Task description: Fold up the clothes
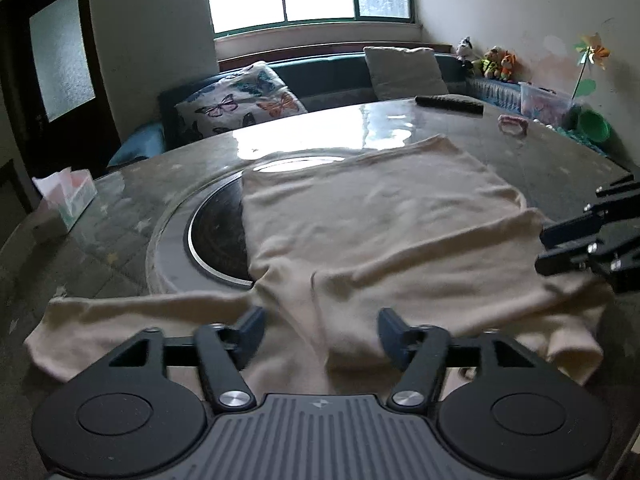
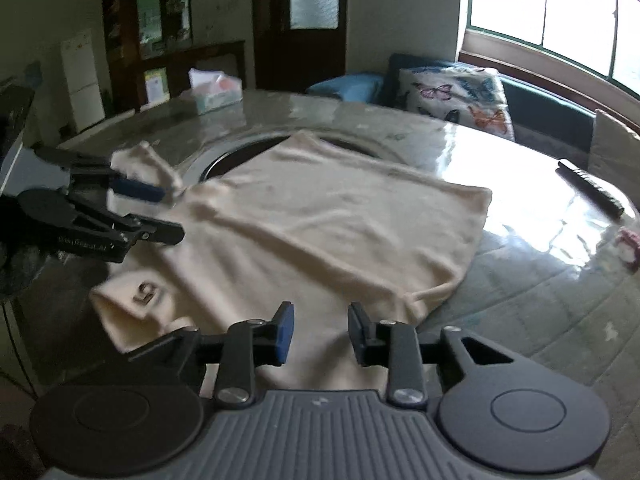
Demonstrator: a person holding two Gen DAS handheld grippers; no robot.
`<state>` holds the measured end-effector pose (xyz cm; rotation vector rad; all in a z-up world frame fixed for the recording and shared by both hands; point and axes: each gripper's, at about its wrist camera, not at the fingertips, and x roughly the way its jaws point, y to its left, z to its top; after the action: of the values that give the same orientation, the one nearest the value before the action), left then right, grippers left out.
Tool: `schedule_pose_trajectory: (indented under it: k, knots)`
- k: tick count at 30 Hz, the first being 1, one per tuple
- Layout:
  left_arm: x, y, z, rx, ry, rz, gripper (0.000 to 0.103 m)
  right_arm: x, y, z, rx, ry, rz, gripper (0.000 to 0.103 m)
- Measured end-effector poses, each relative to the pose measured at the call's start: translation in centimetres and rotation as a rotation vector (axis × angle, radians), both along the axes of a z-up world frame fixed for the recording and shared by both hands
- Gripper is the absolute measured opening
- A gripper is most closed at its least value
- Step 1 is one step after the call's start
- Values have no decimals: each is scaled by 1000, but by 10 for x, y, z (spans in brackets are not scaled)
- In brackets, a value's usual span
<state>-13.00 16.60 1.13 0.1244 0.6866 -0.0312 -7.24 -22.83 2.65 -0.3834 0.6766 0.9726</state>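
Left wrist view has the left gripper (image 1: 320,330) tilted down over the near edge of a cream garment (image 1: 380,216), its jaws standing wide apart with cloth lying beneath the gap and neither pad pressing it. The garment lies spread on a round glass-topped table (image 1: 540,152), its body partly folded, one sleeve (image 1: 132,320) stretched out flat to the left, and its far part covering a round inset plate (image 1: 216,232) at the table's middle. At the right edge of this view the right gripper (image 1: 560,248) pokes in beside the garment's side.

Right wrist view shows the right gripper (image 2: 320,330) also angled down at the garment's (image 2: 332,216) near hem, jaws only modestly parted and gripping nothing. The left gripper (image 2: 160,212) reaches in from the left, open, the sleeve (image 2: 144,168) bunched just behind it.

Around the table: a tissue box (image 1: 68,200) near its left rim, a dark remote control (image 1: 448,105) and a small pink item (image 1: 512,124) on the far side, well apart from the cloth. A butterfly-print cushion (image 1: 244,104) sits on the bench under the window.

Only the right wrist view shows a label (image 2: 145,293) on the turned-up flap and a dark cabinet (image 2: 176,60) against the wall; only the left shows soft toys (image 1: 488,60) on the sill.
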Motion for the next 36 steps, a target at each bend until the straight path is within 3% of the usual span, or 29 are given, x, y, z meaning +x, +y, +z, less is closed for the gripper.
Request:
schedule_pose_trajectory:
  k: [3,7,17,21,27,31,32,35,36]
  knots:
    - [-8,11,2,-8,-13,22,90,-8,8,-4,-23,-10,23,40]
    - [-18,29,6,-21,-39,71,103,-16,21,3,-19,-53,49,44]
    - [-28,104,5,-21,-69,355,103,-23,68,-9,-32,-55,100,45]
    - [-24,136,7,-29,-89,481,102,-24,76,-8,-12,-53,115,50]
    - [-7,176,3,-67,-67,607,81,-24,78,-9,-19,-50,123,51]
    - [0,191,-4,-100,-36,647,61,-21,74,-5,-9,-53,111,51]
    - [1,193,-6,-112,-36,649,60,-20,74,-4,-7,-53,107,51]
    - [0,196,-6,-126,-54,657,36,-19,71,-2,-3,-53,100,51]
    - [0,196,-5,-134,-55,656,21,-19,70,-2,-2,-53,99,51]
